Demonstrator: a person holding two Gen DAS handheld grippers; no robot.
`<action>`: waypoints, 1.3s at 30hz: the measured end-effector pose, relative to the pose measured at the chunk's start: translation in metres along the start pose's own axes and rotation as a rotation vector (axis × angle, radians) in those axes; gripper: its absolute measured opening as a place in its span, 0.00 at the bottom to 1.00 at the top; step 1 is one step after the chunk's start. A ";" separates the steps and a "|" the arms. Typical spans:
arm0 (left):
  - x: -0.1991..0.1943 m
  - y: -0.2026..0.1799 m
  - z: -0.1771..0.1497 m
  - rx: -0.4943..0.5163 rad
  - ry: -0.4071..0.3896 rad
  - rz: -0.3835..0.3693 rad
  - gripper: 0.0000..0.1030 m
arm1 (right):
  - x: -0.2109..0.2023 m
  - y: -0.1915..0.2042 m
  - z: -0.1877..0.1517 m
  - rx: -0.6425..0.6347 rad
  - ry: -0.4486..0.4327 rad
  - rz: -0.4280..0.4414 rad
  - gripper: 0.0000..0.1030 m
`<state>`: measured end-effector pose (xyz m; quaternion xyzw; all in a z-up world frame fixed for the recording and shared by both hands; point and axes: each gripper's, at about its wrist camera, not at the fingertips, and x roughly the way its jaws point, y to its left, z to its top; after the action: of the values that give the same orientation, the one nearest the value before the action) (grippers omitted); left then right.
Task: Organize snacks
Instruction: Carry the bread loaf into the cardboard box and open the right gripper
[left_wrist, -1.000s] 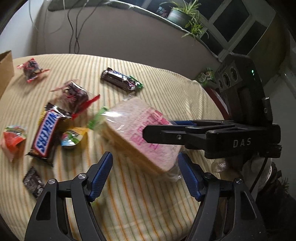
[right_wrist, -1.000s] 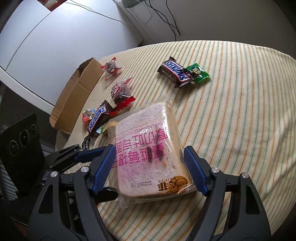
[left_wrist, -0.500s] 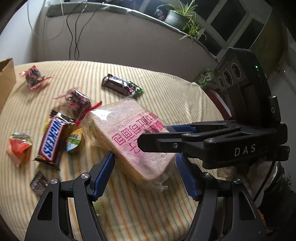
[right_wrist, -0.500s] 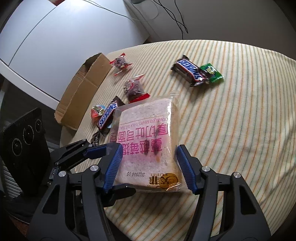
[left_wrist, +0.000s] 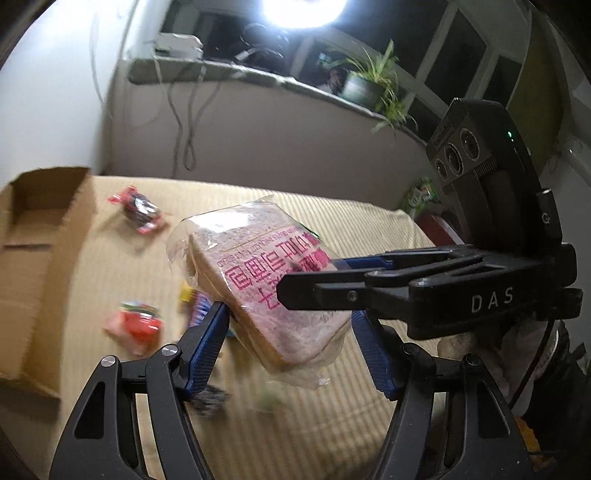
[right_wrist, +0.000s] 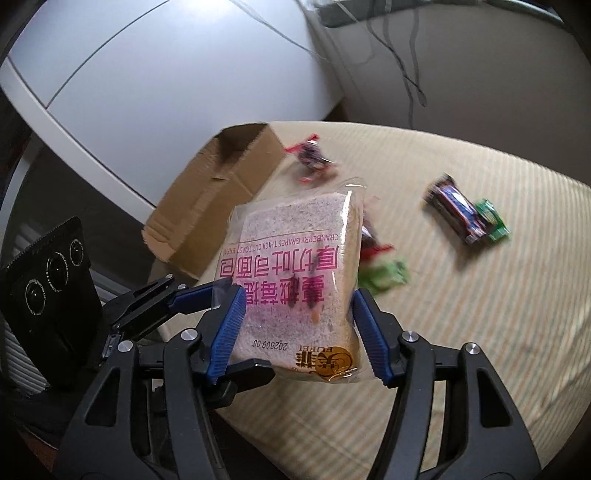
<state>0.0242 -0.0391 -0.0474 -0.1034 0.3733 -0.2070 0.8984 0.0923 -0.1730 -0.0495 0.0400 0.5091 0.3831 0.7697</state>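
The right gripper (right_wrist: 298, 295) is clamping the bagged toast bread (right_wrist: 295, 236) across its width. Its jaws have just been closing, with the pack between them, and both blue pads are now pressing into the wrap. That squeeze is carrying the pack, which is hanging tilted in the air above the striped cloth (right_wrist: 480, 332).

The left gripper (left_wrist: 289, 312) is bracketing the same pack from the near-left corner. Its left pad is touching the crust edge and its right pad is sitting just beside the crinkled wrap. I cannot tell whether it is pressing or only steadying the soft load.

Farther out, the open cardboard box (right_wrist: 207, 206) is waiting at the far left edge, probably as the destination. A red-wrapped candy (right_wrist: 310, 158) is lying just beside it, and a chocolate bar (right_wrist: 454, 210) is touching a green packet (right_wrist: 493, 219) well to the right. A red pouch (left_wrist: 136, 325) is blurring near the left.
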 end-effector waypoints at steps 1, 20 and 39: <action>-0.003 0.002 0.001 -0.003 -0.010 0.010 0.66 | 0.002 0.005 0.003 -0.010 0.001 0.005 0.61; -0.071 0.091 0.006 -0.109 -0.145 0.193 0.66 | 0.072 0.112 0.061 -0.197 0.042 0.105 0.61; -0.077 0.173 0.000 -0.230 -0.138 0.343 0.66 | 0.155 0.170 0.088 -0.290 0.155 0.146 0.61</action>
<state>0.0260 0.1500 -0.0578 -0.1543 0.3442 0.0005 0.9262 0.0994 0.0732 -0.0476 -0.0644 0.5022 0.5093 0.6959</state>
